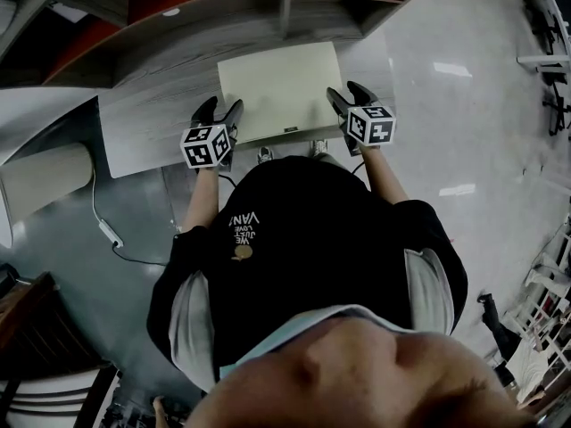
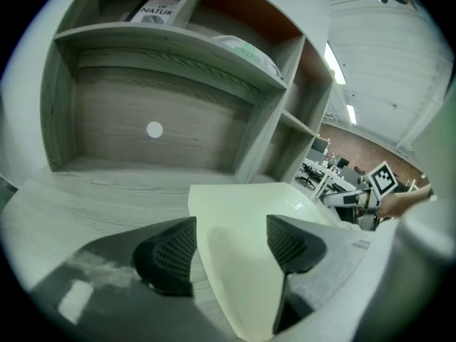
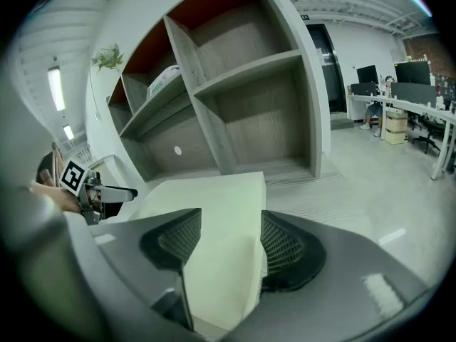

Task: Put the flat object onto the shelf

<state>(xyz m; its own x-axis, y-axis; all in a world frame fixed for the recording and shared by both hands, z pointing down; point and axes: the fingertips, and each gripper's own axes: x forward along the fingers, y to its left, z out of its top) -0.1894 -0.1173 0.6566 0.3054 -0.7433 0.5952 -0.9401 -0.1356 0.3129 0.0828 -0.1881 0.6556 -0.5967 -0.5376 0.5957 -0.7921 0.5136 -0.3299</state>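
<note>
Flat object (image 1: 281, 87) is a pale cream panel lying on the grey wood-grain ledge (image 1: 147, 127) in front of the shelf (image 1: 223, 12). It isn't inside any compartment. Its far edge points at the open lower bay, and its near edge sits at the ledge's near edge.

Left gripper (image 1: 221, 107) is at the panel's near-left corner with jaws wide. In the left gripper view (image 2: 229, 226) the left pad is over bare ledge and the right pad is over the panel (image 2: 242, 205), with the panel's left edge running through the gap. I can't tell if either pad touches.

Right gripper (image 1: 346, 92) is at the near-right corner, also spread wide. In the right gripper view (image 3: 229, 223) the panel (image 3: 214, 198) fills the gap and its right side wall shows just inside the right pad. No clamp is visible.

Each gripper's marker cube shows in the other's view: (image 2: 382, 180) and (image 3: 71, 177).

On the shelf, a book (image 2: 153, 11) is in the upper-left bay and a white packet (image 2: 249, 52) is in the bay to its right. A white round dot (image 2: 154, 129) is on the lower bay's back panel.
</note>
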